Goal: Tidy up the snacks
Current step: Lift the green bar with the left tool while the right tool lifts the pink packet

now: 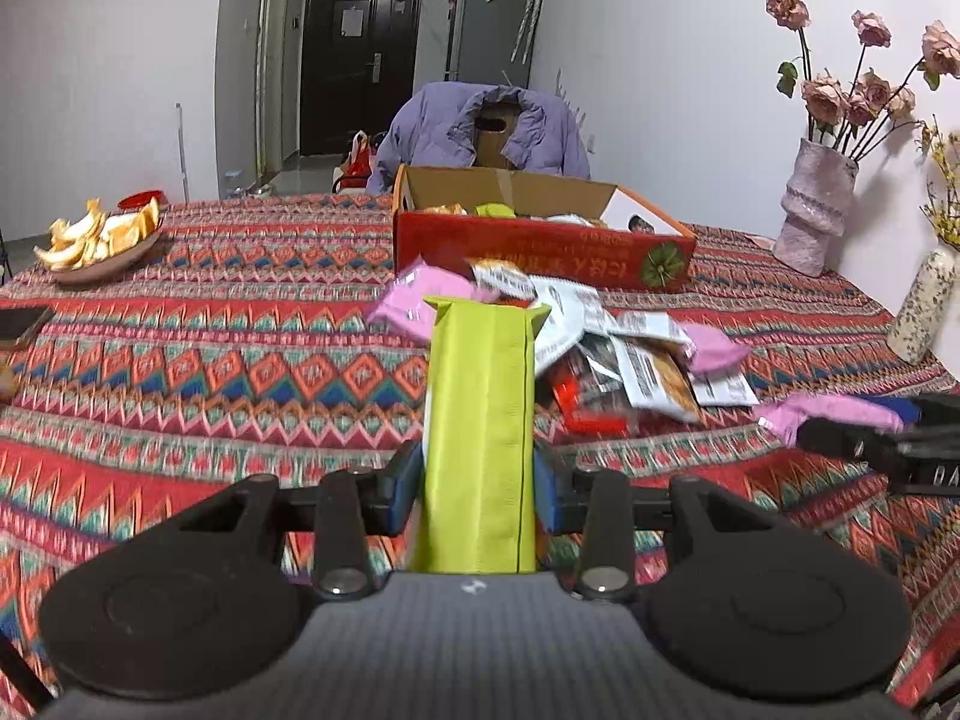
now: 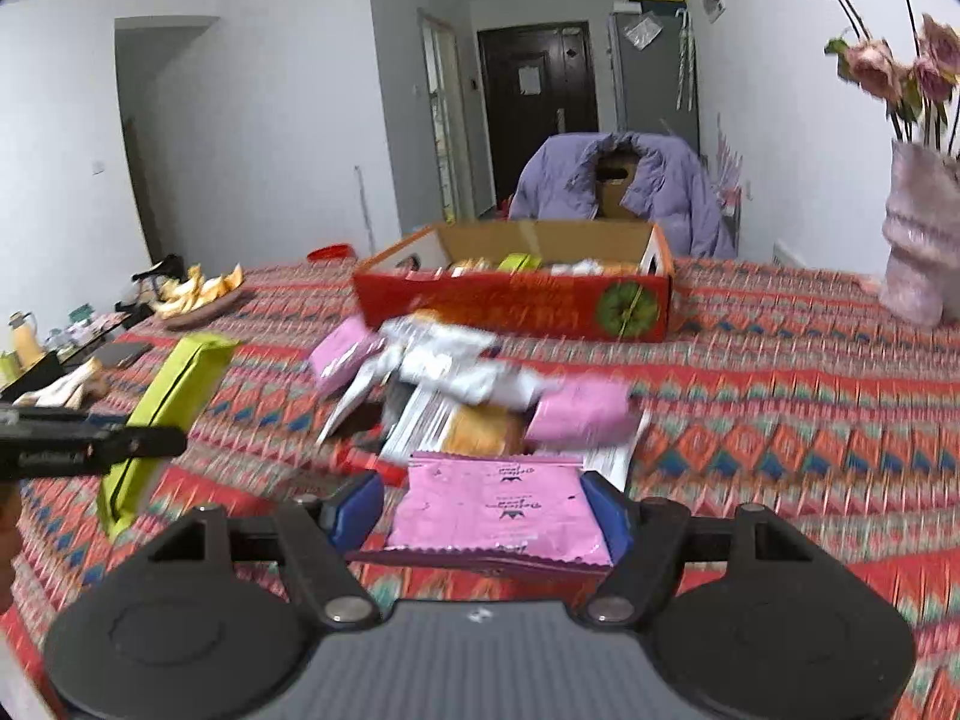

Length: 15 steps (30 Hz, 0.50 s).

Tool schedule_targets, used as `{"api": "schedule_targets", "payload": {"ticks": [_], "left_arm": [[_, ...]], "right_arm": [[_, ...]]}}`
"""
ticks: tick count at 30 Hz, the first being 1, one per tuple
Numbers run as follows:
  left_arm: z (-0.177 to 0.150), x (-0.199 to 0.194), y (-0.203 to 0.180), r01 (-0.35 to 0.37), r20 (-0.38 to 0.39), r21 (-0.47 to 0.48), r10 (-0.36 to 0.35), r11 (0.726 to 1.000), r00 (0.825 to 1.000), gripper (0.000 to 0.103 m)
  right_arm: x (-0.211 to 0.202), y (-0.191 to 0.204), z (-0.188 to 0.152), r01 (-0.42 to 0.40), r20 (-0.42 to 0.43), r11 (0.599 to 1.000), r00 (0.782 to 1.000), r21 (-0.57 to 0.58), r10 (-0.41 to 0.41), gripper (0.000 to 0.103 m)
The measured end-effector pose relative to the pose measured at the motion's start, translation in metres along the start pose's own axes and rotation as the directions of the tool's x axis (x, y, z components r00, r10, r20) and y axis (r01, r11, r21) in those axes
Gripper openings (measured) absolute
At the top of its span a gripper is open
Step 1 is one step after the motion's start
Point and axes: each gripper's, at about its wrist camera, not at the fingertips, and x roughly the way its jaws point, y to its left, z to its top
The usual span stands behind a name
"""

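Clamped between my left gripper [image 1: 478, 480]'s blue pads, the green packet [image 1: 480, 432] runs straight out at 12 o'clock, its long axis along the fingers and its far end aimed at the red box [image 1: 540, 252]. On the right wrist view the right gripper [image 2: 483, 507] grasps a pink packet [image 2: 498, 510] across its width, the long side lying from 9 to 3 o'clock between the pads. Both packets look lifted clear of the patterned tablecloth [image 1: 240, 372].

Next out at 12 o'clock lies the loose heap of snacks [image 2: 468, 396], between my fingers and the box. I count at least 3 pink packets there, several white ones, 1 orange-printed and 1 red; the blur stops an exact total.

Beyond the heap the box stands open, with packets already inside, 1 of them green. I judge the coming move turns on that line: box dead ahead of both grippers, heap in between, so each packet must pass over the heap. Neither hand looks clearly nearer.

Farther off: 1 plate of orange peel [image 1: 102, 240] at 10 o'clock, 1 vase of dried roses [image 1: 816, 210] at 2 o'clock.
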Motion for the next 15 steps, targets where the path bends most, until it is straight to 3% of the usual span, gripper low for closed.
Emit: {"api": "schedule_targets", "payload": {"ticks": [10,12,15], "left_arm": [[-0.01,-0.021,-0.01,-0.004,0.018,-0.008,0.004,1.0,1.0,0.039],[-0.005,-0.021,-0.01,0.002,0.02,-0.01,-0.001,1.0,1.0,0.039],[0.024,-0.015,-0.01,0.063,0.025,0.002,-0.063,0.998,0.998,0.039]], "right_arm": [[-0.018,0.003,-0.016,-0.004,0.022,1.0,1.0,0.004,0.004,0.071],[-0.018,0.002,-0.014,-0.008,0.029,1.0,1.0,0.007,0.008,0.071],[-0.017,-0.002,-0.003,-0.031,0.042,0.999,0.999,0.015,0.031,0.071]]}}
